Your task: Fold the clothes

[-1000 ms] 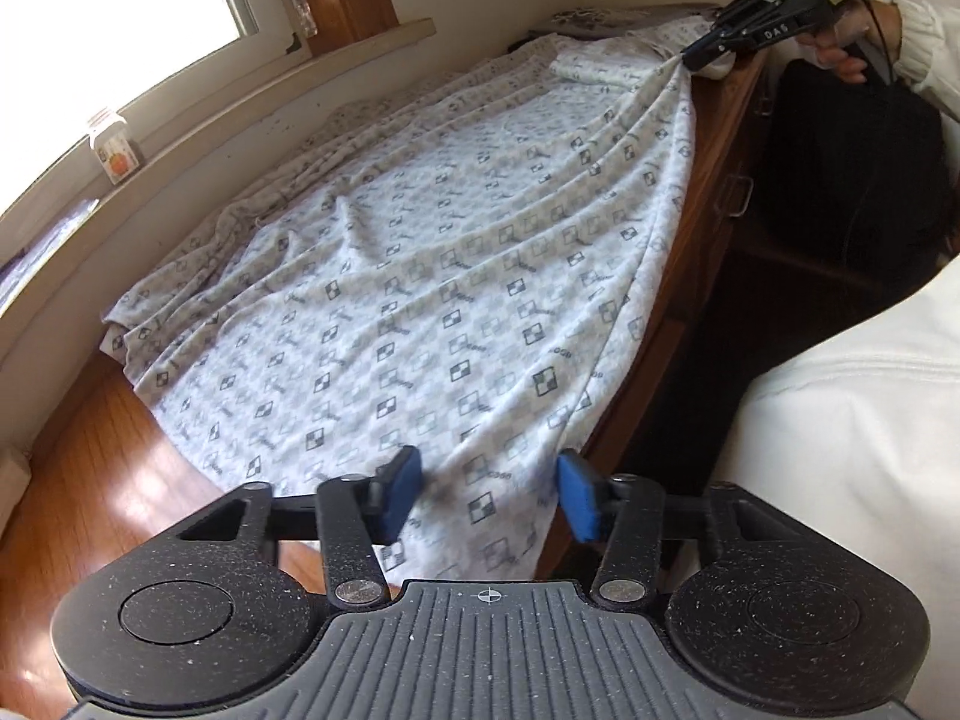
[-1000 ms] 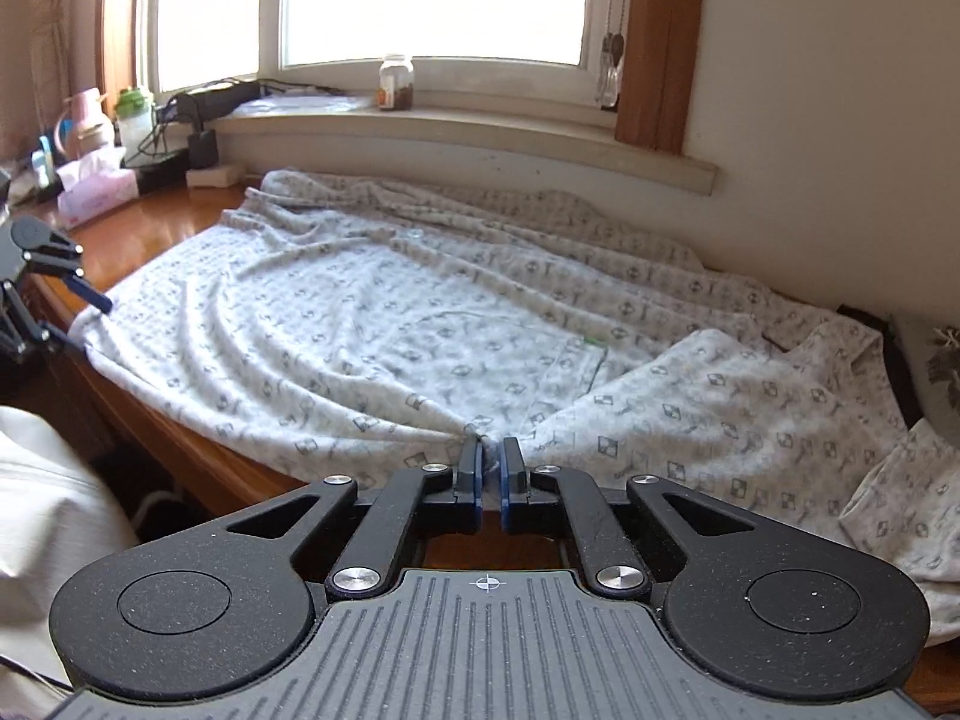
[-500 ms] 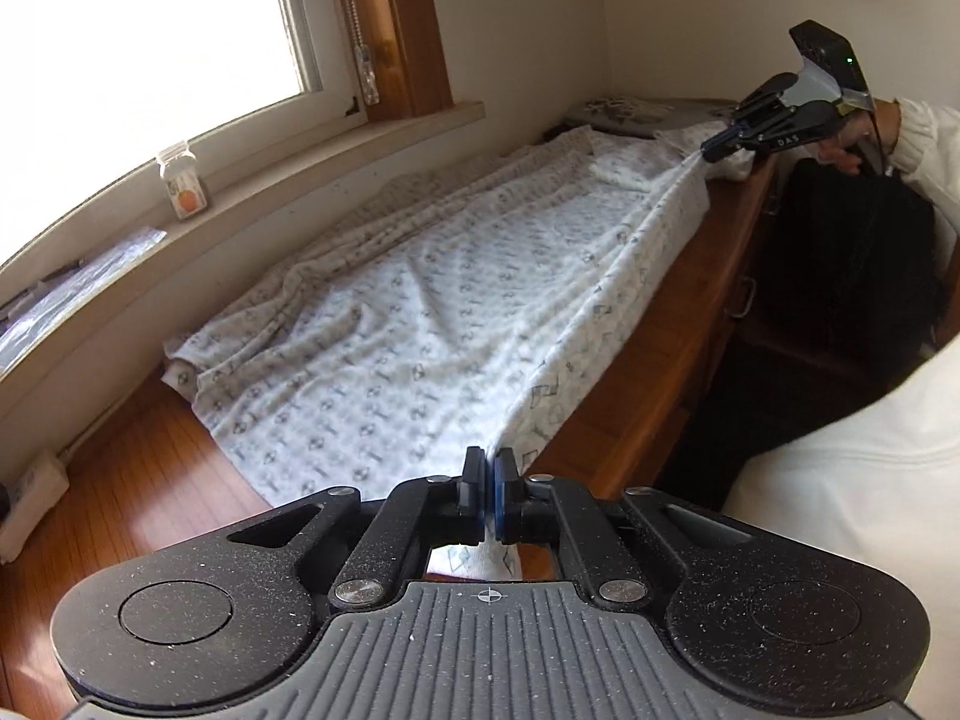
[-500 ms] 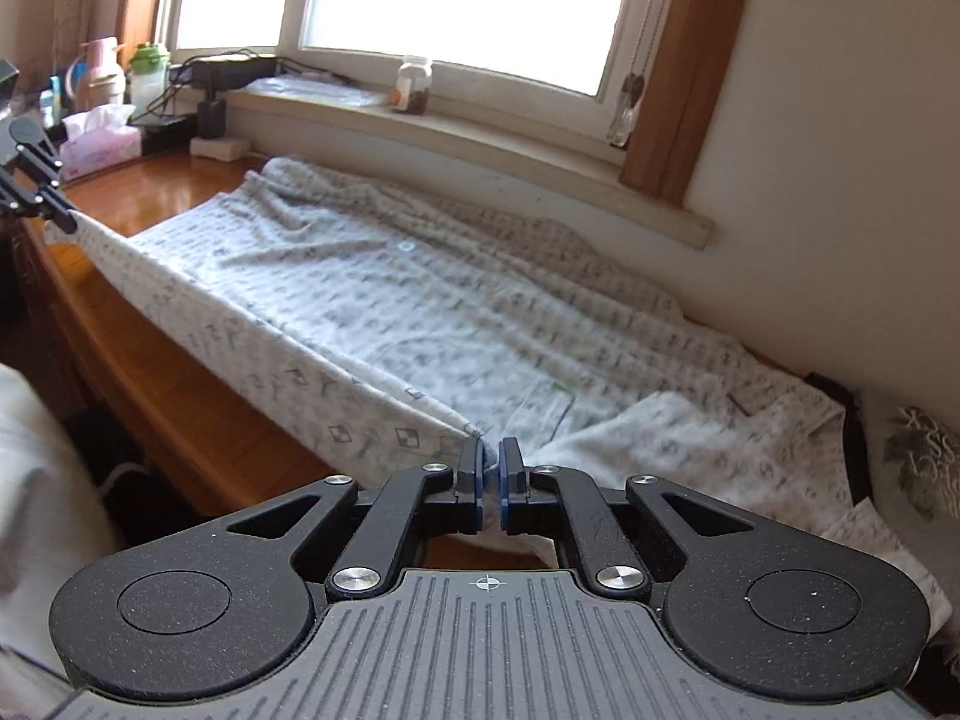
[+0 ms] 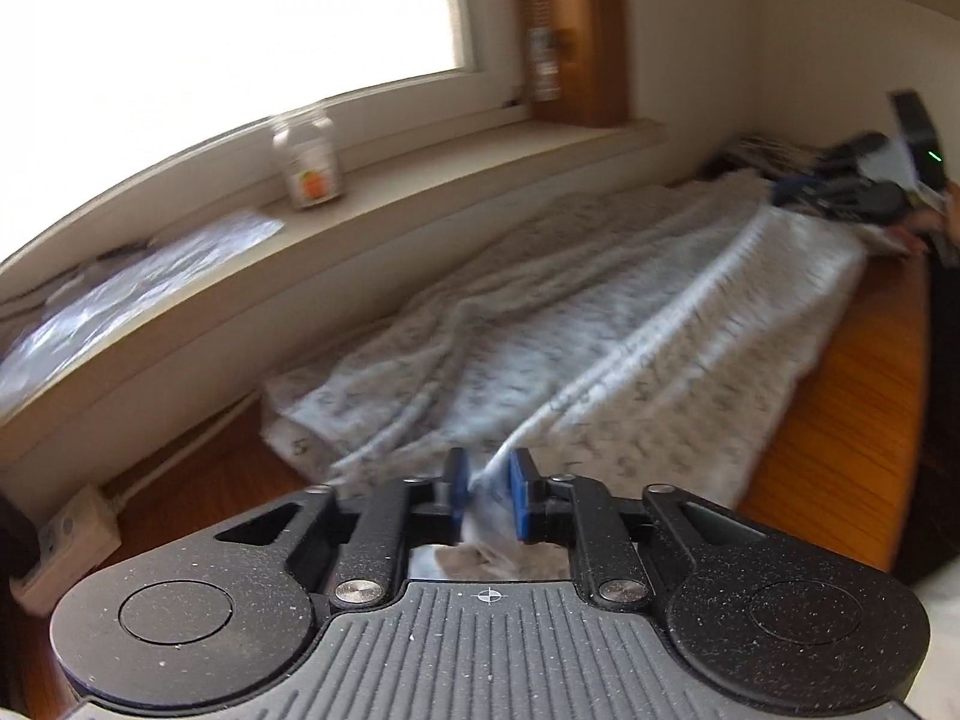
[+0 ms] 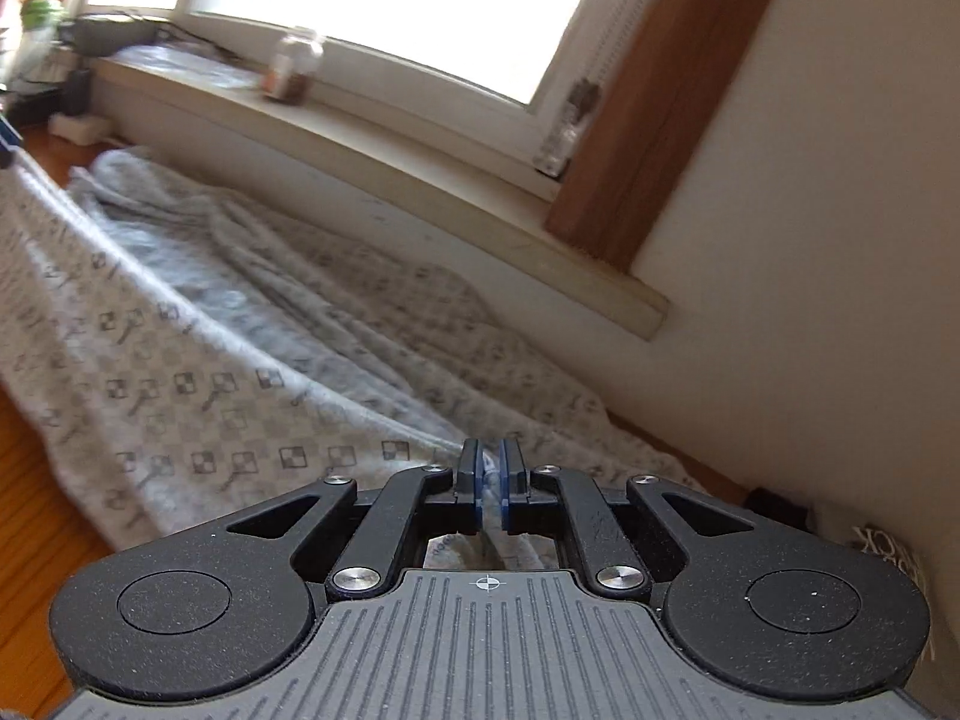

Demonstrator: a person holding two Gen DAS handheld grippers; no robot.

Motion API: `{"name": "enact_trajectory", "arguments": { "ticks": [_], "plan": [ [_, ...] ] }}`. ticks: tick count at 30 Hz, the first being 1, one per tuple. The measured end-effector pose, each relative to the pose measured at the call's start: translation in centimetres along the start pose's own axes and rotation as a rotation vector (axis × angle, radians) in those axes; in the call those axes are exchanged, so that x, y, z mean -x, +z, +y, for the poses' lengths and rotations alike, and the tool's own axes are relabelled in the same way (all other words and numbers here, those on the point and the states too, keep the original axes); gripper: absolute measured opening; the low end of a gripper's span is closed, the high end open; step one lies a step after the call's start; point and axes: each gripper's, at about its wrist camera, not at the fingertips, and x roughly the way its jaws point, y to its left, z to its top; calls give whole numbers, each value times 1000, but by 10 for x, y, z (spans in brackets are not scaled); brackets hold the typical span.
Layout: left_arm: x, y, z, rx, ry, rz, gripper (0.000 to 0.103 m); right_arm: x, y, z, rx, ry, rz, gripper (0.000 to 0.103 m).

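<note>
Left wrist view, left gripper (image 5: pixel 485 495) jaws just opening with patterned garment (image 5: pixel 600 348) hem between them, right gripper (image 6: pixel 491 483) clamped on its other end, cloth lifted over wooden desk (image 5: pixel 840 420), beside windowsill (image 5: pixel 420 192).

Wooden desk (image 5: pixel 840 420), patterned garment (image 5: pixel 540 348) spread across

Your left tool (image 5: pixel 487 495) had just been opening, cloth between its pads, angled downward. Your right tool (image 6: pixel 491 483) was clamped nearly closed on cloth.
</note>
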Motion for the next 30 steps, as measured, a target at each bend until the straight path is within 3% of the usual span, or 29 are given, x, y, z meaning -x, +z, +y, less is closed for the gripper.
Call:
{"name": "enact_trajectory", "arguments": {
  "ticks": [2, 6, 10, 14, 19, 27, 30],
  "plan": [
    [-9, -7, 5, 33, 15, 15, 31, -6, -5, 6, -28, -9, 6, 35],
    [-10, -27, 1, 58, 13, 23, 43, -2, -18, 18, -71, 37, 7, 37],
    [-3, -47, -9, 82, -19, 4, 52, 9, -30, 27, -146, 100, 2, 46],
    [-8, -64, -12, 120, -44, 19, 53, 3, -42, 24, -212, 119, 28, 51],
    [-12, -71, -9, 188, -57, 13, 46, -6, -55, 17, -291, 135, 41, 58],
    [-2, -76, -11, 250, -45, -53, 45, -8, -62, 6, -365, 170, 33, 60],
    [-1, -81, -15, 276, -75, -47, 40, -7, -63, 5, -374, 169, 27, 60]
  ]
}}
